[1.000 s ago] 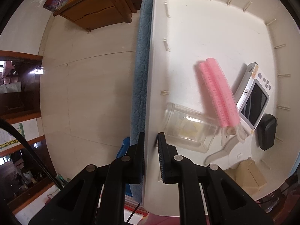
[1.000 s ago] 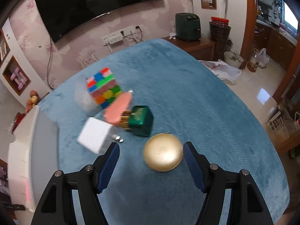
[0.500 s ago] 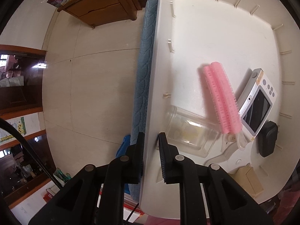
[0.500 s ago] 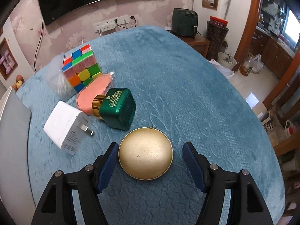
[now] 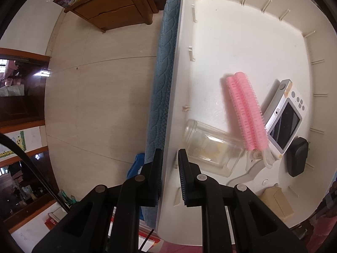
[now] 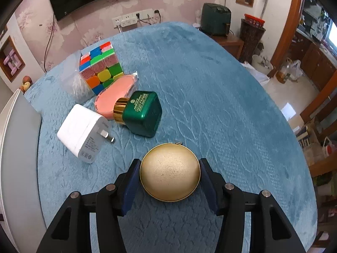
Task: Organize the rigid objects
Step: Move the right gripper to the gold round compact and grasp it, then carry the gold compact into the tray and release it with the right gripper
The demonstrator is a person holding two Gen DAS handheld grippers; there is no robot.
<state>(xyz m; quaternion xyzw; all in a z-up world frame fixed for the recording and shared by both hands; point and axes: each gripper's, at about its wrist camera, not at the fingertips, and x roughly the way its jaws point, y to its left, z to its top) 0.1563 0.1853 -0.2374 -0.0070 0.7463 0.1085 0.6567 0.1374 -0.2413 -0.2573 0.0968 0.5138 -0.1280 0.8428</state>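
Observation:
A round gold case (image 6: 170, 172) lies on the blue tablecloth (image 6: 221, 105). My right gripper (image 6: 170, 175) is closing its jaws on the case, and its blue pads (image 6: 132, 179) meet the two sides. To the left lie a white charger (image 6: 84, 130), a green bottle with a gold cap (image 6: 143, 113), a pink case in plastic (image 6: 113, 97) and a colour cube (image 6: 101, 65). My left gripper (image 5: 170, 164) is shut on the rim of a white bin (image 5: 242, 42). The bin holds pink hair rollers (image 5: 246, 113), a clear jar (image 5: 210, 147) and a white device with a screen (image 5: 284, 122).
A small black object (image 5: 297, 158) and a tan box (image 5: 276, 202) also lie in the bin. A bag of cotton swabs (image 6: 73, 84) sits beside the cube. The bin's wall (image 6: 16, 147) stands at the table's left edge. A wooden cabinet (image 5: 109, 6) stands on the floor below.
My right gripper came down over the gold case and its jaws narrowed onto its sides. The left gripper stayed clamped on the bin's rim.

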